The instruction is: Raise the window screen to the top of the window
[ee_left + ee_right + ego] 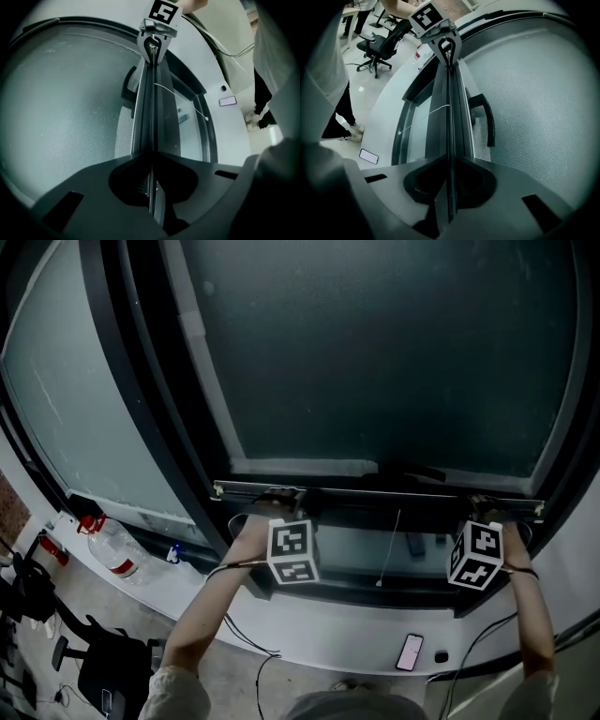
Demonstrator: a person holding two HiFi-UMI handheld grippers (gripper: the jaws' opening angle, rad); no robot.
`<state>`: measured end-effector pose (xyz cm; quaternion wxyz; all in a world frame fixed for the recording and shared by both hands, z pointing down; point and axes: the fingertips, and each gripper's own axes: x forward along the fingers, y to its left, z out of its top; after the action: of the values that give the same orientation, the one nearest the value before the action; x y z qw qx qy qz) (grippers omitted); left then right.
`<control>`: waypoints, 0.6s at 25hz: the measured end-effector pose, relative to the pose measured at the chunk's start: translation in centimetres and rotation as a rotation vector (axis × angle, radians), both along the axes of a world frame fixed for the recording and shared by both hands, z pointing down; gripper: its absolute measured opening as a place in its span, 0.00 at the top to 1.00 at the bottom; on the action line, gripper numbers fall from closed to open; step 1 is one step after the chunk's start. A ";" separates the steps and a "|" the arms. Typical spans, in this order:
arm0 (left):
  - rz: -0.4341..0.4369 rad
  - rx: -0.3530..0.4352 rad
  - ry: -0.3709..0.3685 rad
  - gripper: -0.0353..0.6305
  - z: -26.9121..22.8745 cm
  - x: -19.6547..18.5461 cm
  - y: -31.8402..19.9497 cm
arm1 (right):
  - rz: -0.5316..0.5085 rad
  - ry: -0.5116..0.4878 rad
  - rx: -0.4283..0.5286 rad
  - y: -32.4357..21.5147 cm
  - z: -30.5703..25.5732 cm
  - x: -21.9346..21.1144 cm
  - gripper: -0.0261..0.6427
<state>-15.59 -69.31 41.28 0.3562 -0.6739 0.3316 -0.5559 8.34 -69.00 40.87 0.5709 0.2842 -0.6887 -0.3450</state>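
Far left in the head view: a water bottle on the white sill, and an office chair on the floor below it, both dim.

The left gripper is up at the window screen, on the left end of its bottom bar. In the left gripper view, my left gripper has its jaws pressed together on the bar's thin edge. The bar runs straight out from between them, with mesh to its left and glass to its right. How deep the bar sits in the jaws is lost in shadow.

Mid-window, a thin pull cord hangs below the bar. A phone lies on the sill.

The right gripper is on the bar's right end. In the right gripper view, the right gripper also has its jaws clamped flat on the bar edge. Mesh lies to the right, and a dark window handle is just beside the bar.

The bar sits low in the window, level, with open glass beneath it. The head view cuts off the window top, so I can't tell how much height is left above the screen. In that view both jaw tips are hard to make out against the dark frame.
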 end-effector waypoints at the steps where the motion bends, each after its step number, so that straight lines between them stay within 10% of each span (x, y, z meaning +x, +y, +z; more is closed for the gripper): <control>1: -0.002 -0.012 -0.022 0.91 0.0 0.1 0.0 | 0.002 -0.004 -0.006 0.0 0.0 0.0 0.88; 6: -0.020 -0.081 -0.053 0.89 0.5 -0.6 0.0 | -0.005 -0.010 -0.004 0.1 0.0 0.1 0.88; 15: -0.087 0.073 -0.171 0.91 0.6 -0.8 -0.3 | 0.012 0.028 -0.010 0.1 0.1 0.1 0.89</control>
<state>-16.41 -69.65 41.84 0.3830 -0.5955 0.3489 -0.6140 8.41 -68.85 41.01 0.5839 0.2805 -0.6807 -0.3422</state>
